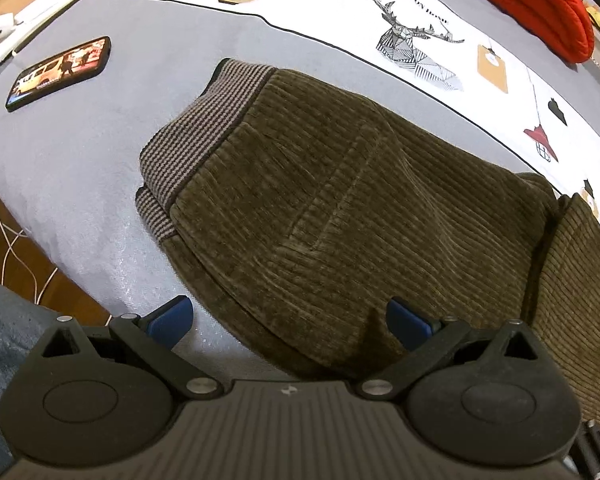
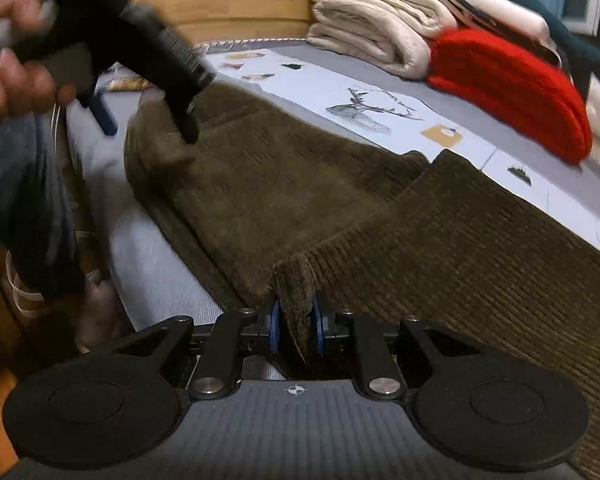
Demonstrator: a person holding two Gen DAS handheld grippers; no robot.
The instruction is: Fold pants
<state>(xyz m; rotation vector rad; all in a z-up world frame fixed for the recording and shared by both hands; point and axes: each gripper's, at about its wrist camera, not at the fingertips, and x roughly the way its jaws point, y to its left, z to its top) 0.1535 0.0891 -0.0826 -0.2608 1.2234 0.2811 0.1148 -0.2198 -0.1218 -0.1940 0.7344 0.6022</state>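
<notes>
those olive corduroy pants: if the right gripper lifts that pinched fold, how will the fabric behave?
Corduroy pants look floppy: the fold pinched in the right gripper bunches and tents. Probably drapes, not lifts flat. Thick ribbed pile suggests it's heavyish and grips well, unlikely to slip.

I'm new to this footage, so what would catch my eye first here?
The olive-brown corduroy pants sprawl across the grey bed cover. The right gripper pinches a bunched fold of them, while the left gripper hangs open over their near edge. A bright red knitted garment lies behind.

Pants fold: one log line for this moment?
left gripper: open over pants | right gripper: shut on pants fold | phone: on bed
</notes>
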